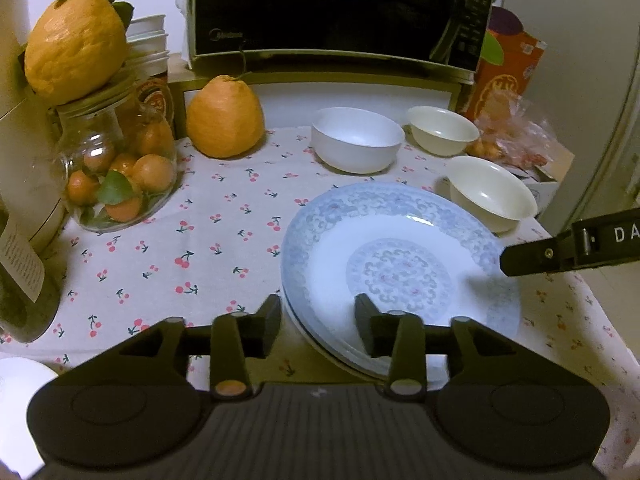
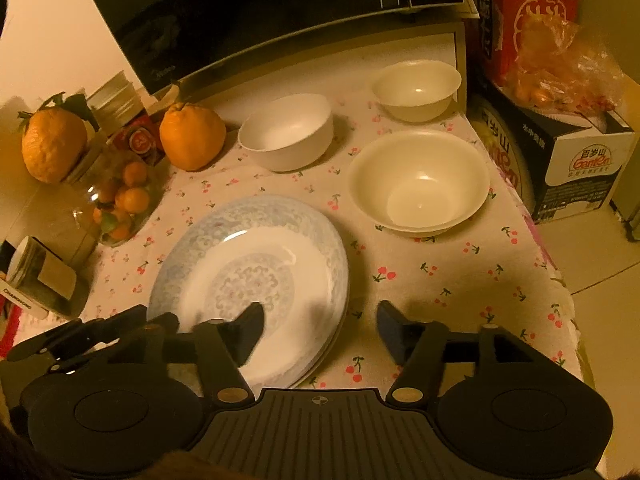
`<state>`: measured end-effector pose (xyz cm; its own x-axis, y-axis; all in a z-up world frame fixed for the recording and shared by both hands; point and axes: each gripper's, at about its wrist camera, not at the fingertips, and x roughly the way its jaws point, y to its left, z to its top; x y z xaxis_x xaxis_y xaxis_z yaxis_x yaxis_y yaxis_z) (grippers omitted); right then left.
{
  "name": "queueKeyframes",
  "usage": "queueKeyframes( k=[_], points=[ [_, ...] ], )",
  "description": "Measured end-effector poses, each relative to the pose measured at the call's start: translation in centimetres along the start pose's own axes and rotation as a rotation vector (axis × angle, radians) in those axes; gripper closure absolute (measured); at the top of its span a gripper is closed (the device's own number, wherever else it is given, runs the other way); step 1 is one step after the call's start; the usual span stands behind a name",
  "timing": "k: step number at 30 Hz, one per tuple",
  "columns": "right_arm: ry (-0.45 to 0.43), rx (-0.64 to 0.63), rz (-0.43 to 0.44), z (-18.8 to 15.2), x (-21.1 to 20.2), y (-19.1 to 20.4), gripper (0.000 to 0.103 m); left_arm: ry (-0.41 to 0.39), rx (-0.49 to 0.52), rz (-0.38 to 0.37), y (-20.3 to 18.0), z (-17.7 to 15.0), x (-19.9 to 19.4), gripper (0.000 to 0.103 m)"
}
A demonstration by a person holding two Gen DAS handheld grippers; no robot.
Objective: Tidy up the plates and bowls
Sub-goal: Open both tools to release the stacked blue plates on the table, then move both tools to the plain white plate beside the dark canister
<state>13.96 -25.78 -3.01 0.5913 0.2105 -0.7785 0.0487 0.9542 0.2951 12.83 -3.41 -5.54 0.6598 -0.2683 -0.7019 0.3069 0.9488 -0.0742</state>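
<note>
Directly ahead of the left gripper (image 1: pixel 318 320), a stack of blue-patterned plates (image 1: pixel 400 264) lies on the cherry-print tablecloth (image 1: pixel 208 240). Jaws spread, straddling the stack's near rim: one finger outside the edge, the other over the plate's face, neither seen pressing on it. Nothing pinched.

Right gripper (image 2: pixel 320 330) also spread, at the opposite edge of the same stack (image 2: pixel 256 264). Its left finger hangs over the top plate, its right finger over bare cloth (image 2: pixel 440 264) beside the rim. No contact can be made out. One of its fingers (image 1: pixel 528 256) shows in the left wrist view, at the stack's right edge.

Beyond the right gripper, just past the plates: large cream bowl (image 2: pixel 420 184). Farther on, smaller cream bowl (image 2: pixel 416 88). To the left of those, white bowl (image 2: pixel 288 132). All three upright, each apart from the others and from the stack.

Far left of the left gripper: glass jar (image 1: pixel 116 164) of small oranges, a big citrus fruit (image 1: pixel 76 56) on its lid. Second citrus fruit (image 1: pixel 224 116) on the cloth beside it. Microwave (image 1: pixel 336 12) at the back. Red carton (image 2: pixel 532 12) and a bag of fruit (image 2: pixel 560 68) far right.
</note>
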Motion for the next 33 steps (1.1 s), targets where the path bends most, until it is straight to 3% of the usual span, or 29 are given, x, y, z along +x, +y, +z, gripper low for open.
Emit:
queueKeyframes(
  k=[6, 13, 21, 33],
  points=[
    [0.004, -0.016, 0.0, -0.2, -1.1, 0.7, 0.026, 0.05, 0.001, -0.043, -0.2, 0.2, -1.2, 0.028],
    [0.032, -0.022, -0.015, -0.8, -1.7, 2.1, 0.021, 0.122, -0.028, -0.054, 0.3, 0.3, -2.6, 0.007],
    [0.048, -0.062, 0.002, -1.5, -2.4, 4.2, 0.014, 0.192, -0.084, -0.04, 2.4, 0.3, -4.4, 0.0],
    [0.107, -0.14, 0.105, -3.5, -1.8, 9.3, 0.014, 0.21, -0.068, -0.007, 6.8, -0.2, -7.6, 0.0]
  ],
)
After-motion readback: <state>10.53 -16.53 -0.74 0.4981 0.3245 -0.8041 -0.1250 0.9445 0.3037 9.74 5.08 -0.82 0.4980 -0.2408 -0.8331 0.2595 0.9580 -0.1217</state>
